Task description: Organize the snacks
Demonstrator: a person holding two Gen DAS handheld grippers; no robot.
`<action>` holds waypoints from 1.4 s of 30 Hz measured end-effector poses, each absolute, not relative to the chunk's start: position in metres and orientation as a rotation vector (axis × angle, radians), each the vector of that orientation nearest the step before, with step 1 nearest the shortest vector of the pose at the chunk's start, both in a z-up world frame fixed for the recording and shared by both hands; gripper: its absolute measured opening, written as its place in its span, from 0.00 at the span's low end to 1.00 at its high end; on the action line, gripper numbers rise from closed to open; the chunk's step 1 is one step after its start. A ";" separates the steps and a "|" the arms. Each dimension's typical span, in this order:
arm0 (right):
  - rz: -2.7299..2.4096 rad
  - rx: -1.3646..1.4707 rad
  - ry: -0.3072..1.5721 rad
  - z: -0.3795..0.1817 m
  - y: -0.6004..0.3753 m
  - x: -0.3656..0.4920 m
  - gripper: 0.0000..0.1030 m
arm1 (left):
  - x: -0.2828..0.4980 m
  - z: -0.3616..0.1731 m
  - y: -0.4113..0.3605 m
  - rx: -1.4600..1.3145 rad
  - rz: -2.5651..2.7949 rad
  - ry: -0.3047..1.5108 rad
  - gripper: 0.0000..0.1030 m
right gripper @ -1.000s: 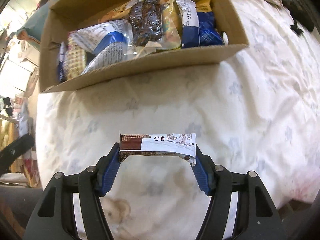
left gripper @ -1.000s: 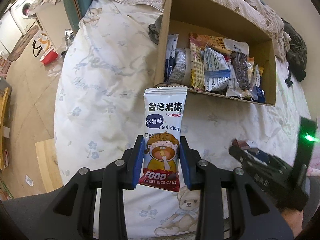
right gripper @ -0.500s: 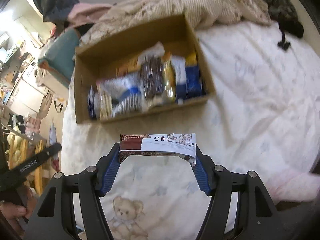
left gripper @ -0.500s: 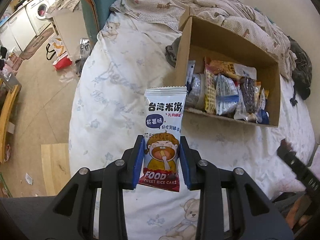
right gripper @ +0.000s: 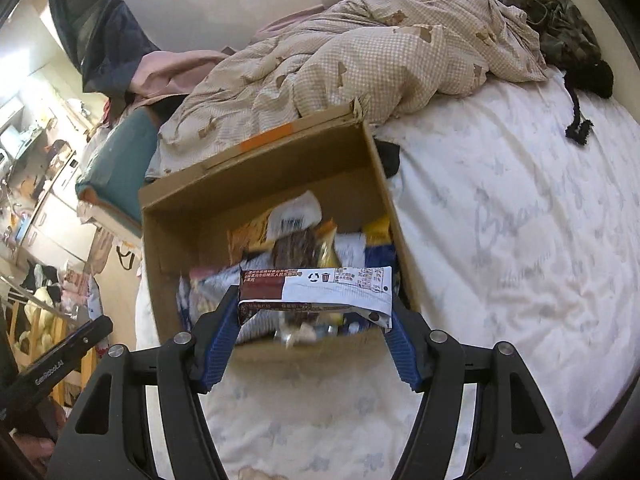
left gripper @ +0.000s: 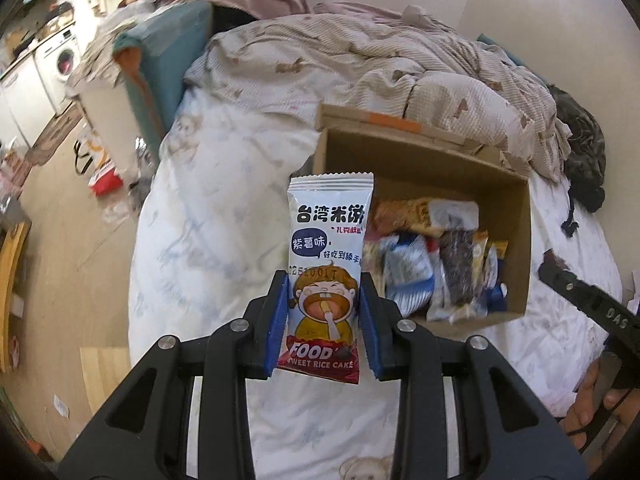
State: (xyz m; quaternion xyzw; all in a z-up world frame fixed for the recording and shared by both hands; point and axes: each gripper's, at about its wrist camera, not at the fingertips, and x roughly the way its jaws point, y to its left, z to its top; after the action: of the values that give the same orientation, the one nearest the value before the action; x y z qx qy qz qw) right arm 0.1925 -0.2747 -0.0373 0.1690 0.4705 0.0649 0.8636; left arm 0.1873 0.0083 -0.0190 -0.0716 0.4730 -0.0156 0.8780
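A rice cake packet (left gripper: 326, 276) is being pinched upright by the left gripper (left gripper: 325, 320), short of the cardboard box (left gripper: 524, 248). A snack bar (right gripper: 316, 294) is being clamped crosswise by the right gripper (right gripper: 310, 344), above the box's near wall. Beyond, many snacks (right gripper: 304, 248) are already lying inside the box; both held items are judged as yet to be deposited.

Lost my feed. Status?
Left tongs shut on rice cake packet. Right tongs shut on snack bar. Cardboard box ahead, open, unobstructed.

both wrist views overlook bed, share snack box (left gripper: 424, 160) (right gripper: 256, 172).
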 end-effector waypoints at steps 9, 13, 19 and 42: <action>0.178 0.302 1.007 -0.057 -0.253 0.238 0.69 | 0.241 -0.037 -0.021 -0.108 -0.093 0.990 0.29; 0.235 0.299 1.014 -0.068 -0.245 0.252 0.69 | 0.251 -0.050 -0.026 -0.092 -0.100 0.971 0.29; 0.302 0.391 1.064 -0.083 -0.244 0.257 0.69 | 0.257 -0.070 -0.034 -0.097 -0.115 1.034 0.29; 0.280 0.435 0.917 -0.037 -0.260 0.221 0.91 | 0.207 -0.014 -0.017 -0.065 -0.058 0.822 0.88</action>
State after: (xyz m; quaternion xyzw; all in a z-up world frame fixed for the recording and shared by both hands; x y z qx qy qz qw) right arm 0.2211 -0.2600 -0.0369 0.2075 0.4378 0.1337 0.8645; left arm 0.2070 -0.0168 -0.0137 -0.0314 0.3995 -0.0282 0.9158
